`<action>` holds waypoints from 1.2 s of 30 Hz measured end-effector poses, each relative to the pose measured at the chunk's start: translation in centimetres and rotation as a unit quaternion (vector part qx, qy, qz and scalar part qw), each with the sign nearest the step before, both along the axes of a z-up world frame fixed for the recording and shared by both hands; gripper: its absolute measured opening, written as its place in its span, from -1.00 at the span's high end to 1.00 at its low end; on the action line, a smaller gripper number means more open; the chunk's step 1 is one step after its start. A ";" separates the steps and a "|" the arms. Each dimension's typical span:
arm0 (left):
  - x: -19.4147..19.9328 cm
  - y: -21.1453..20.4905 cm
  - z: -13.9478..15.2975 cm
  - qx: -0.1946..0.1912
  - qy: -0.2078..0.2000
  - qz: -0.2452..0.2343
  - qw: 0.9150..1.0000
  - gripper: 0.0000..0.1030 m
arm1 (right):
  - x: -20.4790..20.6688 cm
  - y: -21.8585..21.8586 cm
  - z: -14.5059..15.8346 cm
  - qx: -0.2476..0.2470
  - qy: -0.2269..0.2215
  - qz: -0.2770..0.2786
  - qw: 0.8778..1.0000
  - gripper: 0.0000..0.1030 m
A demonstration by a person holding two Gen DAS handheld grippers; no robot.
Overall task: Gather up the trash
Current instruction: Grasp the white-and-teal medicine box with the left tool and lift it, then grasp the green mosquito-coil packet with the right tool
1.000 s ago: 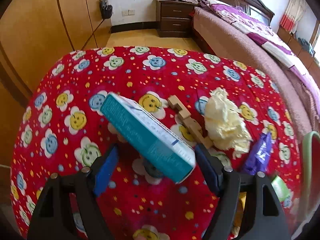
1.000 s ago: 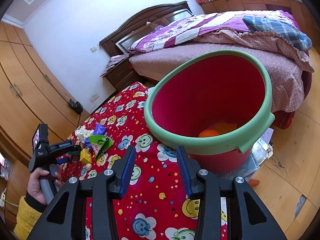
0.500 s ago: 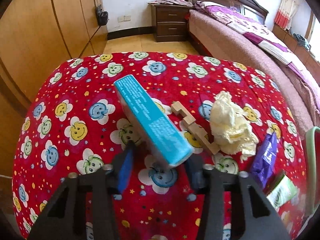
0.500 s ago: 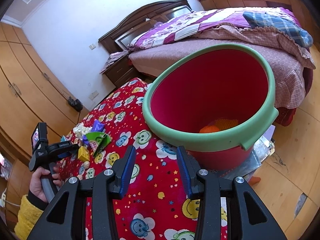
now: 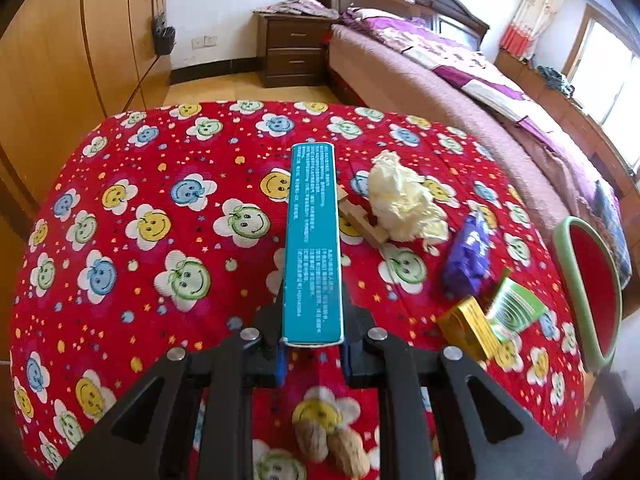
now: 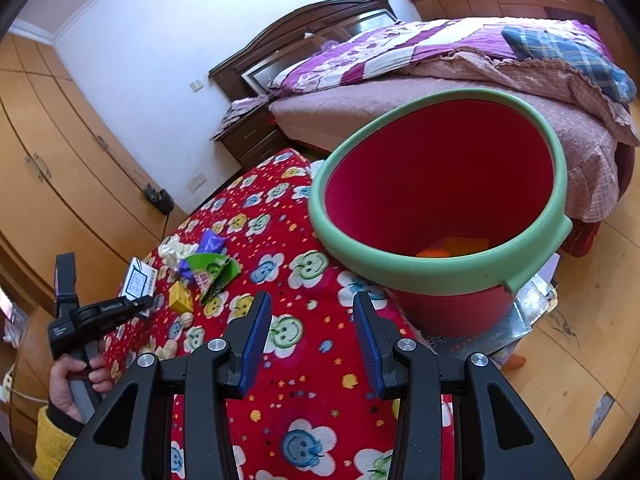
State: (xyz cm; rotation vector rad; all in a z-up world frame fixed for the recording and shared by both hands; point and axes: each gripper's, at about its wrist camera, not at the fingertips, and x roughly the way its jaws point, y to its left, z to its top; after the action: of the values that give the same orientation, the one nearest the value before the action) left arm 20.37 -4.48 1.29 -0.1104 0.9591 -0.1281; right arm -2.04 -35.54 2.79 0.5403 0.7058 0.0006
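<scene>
My left gripper [image 5: 312, 332] is shut on a long teal box [image 5: 313, 240] and holds it above the red smiley-flower tablecloth [image 5: 160, 240]. The box [image 6: 138, 282] also shows in the right wrist view, held in the left gripper [image 6: 132, 304]. Still on the cloth lie a crumpled cream tissue [image 5: 404, 200], a wooden piece [image 5: 362, 222], a purple wrapper [image 5: 468, 256], a green packet [image 5: 514, 312], a yellow box [image 5: 468, 332] and two nutshells [image 5: 332, 444]. My right gripper [image 6: 312, 332] is open and empty, in front of the red bin with a green rim [image 6: 436, 272].
The bin [image 5: 592, 292] stands past the table's right edge, with orange trash inside. A bed [image 5: 480, 92], a nightstand [image 5: 296, 52] and wooden wardrobes [image 5: 60, 60] surround the table. Wooden floor [image 6: 560, 380] lies to the right.
My left gripper has closed on the teal box, turned it straight along the fingers and lifted it. The right gripper has tilted slightly and stays open by the bin.
</scene>
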 end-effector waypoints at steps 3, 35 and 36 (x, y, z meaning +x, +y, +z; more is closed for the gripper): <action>-1.1 0.6 0.7 0.000 -0.016 -0.005 1.000 0.63 | 0.3 0.8 0.4 -0.008 0.002 0.010 1.000 0.16; -0.4 1.9 -1.0 -0.036 -0.074 -0.014 0.997 0.63 | 13.1 13.8 -2.0 -0.157 0.105 0.131 0.973 -0.11; -0.5 1.8 -1.0 -0.036 -0.074 -0.015 0.997 0.63 | 13.3 14.1 -2.0 -0.166 0.103 0.132 0.972 -0.15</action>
State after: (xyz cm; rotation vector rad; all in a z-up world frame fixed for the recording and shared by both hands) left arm 19.91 -2.67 0.27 -0.1505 0.8090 -0.1964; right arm 11.25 -21.49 0.76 0.1236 0.9559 0.0740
